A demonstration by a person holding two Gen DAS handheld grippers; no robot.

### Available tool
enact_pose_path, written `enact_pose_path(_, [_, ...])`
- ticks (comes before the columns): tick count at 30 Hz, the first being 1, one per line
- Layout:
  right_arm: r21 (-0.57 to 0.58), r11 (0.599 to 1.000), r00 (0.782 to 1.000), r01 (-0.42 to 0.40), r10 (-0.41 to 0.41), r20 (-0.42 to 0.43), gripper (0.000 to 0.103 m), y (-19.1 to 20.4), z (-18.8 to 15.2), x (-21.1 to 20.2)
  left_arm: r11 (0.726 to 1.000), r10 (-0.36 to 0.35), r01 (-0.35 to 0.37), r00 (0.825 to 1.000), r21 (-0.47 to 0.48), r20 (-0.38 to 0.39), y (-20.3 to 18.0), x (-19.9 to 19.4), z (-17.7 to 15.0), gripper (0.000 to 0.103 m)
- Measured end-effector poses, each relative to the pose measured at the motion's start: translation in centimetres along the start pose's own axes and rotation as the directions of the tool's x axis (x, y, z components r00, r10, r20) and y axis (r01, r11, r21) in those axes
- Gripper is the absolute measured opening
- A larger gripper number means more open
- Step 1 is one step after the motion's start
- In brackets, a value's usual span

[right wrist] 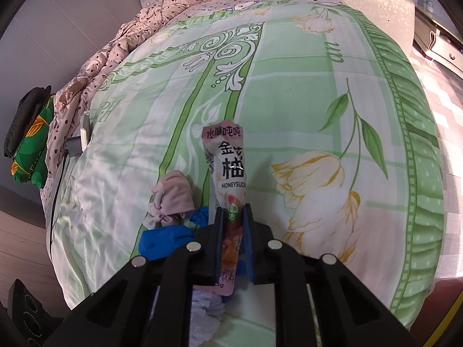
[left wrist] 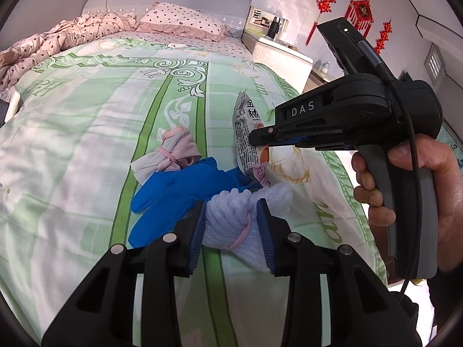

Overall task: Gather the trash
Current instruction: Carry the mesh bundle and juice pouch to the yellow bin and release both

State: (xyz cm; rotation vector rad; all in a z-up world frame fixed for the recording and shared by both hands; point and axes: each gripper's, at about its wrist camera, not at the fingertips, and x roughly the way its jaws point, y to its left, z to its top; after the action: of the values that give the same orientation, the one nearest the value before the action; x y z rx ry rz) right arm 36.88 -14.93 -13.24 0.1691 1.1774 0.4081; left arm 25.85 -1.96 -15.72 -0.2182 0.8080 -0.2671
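Note:
A white foam-wrap bundle [left wrist: 231, 225] tied with a pink band lies on the green quilt [left wrist: 86, 144]. My left gripper [left wrist: 231, 202] is shut on it, a pad against each side. A pink-and-white drink pouch [right wrist: 228, 162] marked "HONEYSUCKLE" sticks out forward from my right gripper [right wrist: 233, 208], which is shut on its lower half. The left wrist view shows that right gripper [left wrist: 254, 141] pinching the pouch [left wrist: 244, 133] just beyond the foam. A blue rubber glove [left wrist: 173, 190] and a knotted pink cloth bundle [left wrist: 173, 150] lie to the left of both.
A person's hand [left wrist: 405, 190] holds the right gripper's handle. A crumpled pink dotted duvet [left wrist: 58, 43] and a pillow [left wrist: 182, 20] lie at the head of the bed. A white nightstand [left wrist: 277, 52] stands at the far right. The bed's right edge [right wrist: 419, 173] drops to a tiled floor.

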Motion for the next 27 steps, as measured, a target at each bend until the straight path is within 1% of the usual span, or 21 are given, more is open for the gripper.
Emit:
enact_pose_path(5, [0.011, 1.000, 0.999, -0.006, 0.005, 0.049, 0.012, -0.4, -0.5, -2.9, 1.000, 0.014, -0.014, 1.000, 0.010, 0.011, -0.2, -1.5, -0.2, 0.030])
enact_pose_path(9, [0.035, 0.999, 0.995, -0.014, 0.010, 0.102, 0.012, -1.2, -1.1, -6.0, 1.000, 0.018, -0.018, 0.999, 0.009, 0.026, -0.5, -3.1, -0.2, 0.030])
enact_pose_path(14, [0.052, 0.998, 0.985, -0.028, 0.019, 0.174, 0.012, -2.4, -2.3, -10.8, 0.999, 0.016, -0.019, 0.996, 0.034, 0.084, -1.4, -6.4, 0.8, 0.030])
enact_pose_path(18, [0.050, 0.998, 0.970, -0.043, 0.030, 0.241, 0.012, -3.2, -3.4, -15.2, 0.997, 0.019, -0.029, 0.990, 0.066, 0.141, -2.7, -9.5, 2.6, 0.030])
enact_pose_path(22, [0.050, 0.997, 0.949, -0.053, 0.035, 0.312, 0.012, -4.5, -4.9, -20.0, 0.994, 0.015, -0.037, 0.979, 0.107, 0.205, -4.8, -12.7, 4.7, 0.030])
enact_pose_path(27, [0.053, 0.998, 0.919, -0.043, 0.019, 0.393, 0.012, -6.4, -7.1, -25.8, 0.990, -0.023, -0.014, 0.967, 0.143, 0.252, -8.2, -15.3, 6.8, 0.030])
